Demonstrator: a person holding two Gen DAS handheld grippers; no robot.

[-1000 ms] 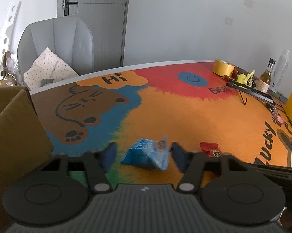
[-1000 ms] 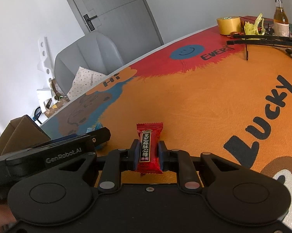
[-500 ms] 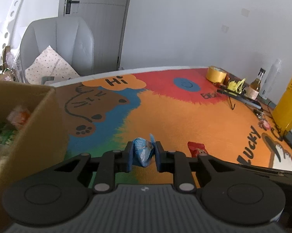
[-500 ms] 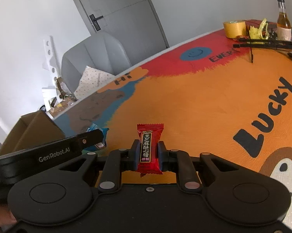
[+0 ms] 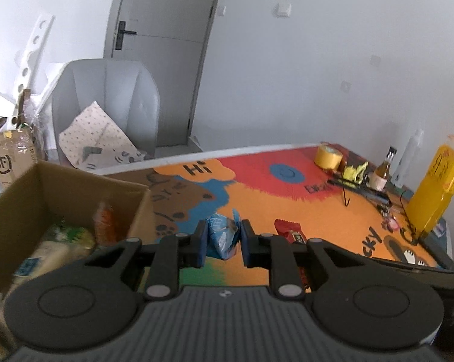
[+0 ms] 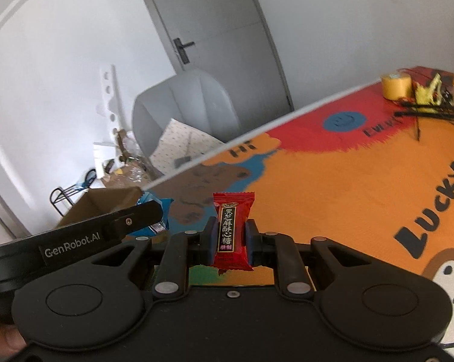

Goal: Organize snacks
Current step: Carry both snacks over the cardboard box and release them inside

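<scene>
My left gripper (image 5: 222, 238) is shut on a blue snack packet (image 5: 222, 235) and holds it in the air above the colourful table mat (image 5: 287, 205). An open cardboard box (image 5: 76, 187) with several snacks inside stands just to its left. My right gripper (image 6: 228, 238) is shut on a red candy packet (image 6: 231, 229) with black lettering, held upright above the mat. The red packet also shows in the left wrist view (image 5: 290, 232). In the right wrist view the left gripper's arm (image 6: 76, 235), the blue packet (image 6: 157, 208) and the box (image 6: 103, 202) lie to the left.
A yellow tape roll (image 5: 329, 157), a small bottle (image 5: 383, 169), a black stand (image 5: 359, 190) and a yellow bottle (image 5: 435, 190) stand at the table's far right. A grey chair (image 5: 106, 105) with a dotted cushion is behind the table.
My left gripper closed on the blue packet, lifted it and moved left toward the cardboard box, whose inside now shows. My right gripper rose and moved left, still holding the red packet.
</scene>
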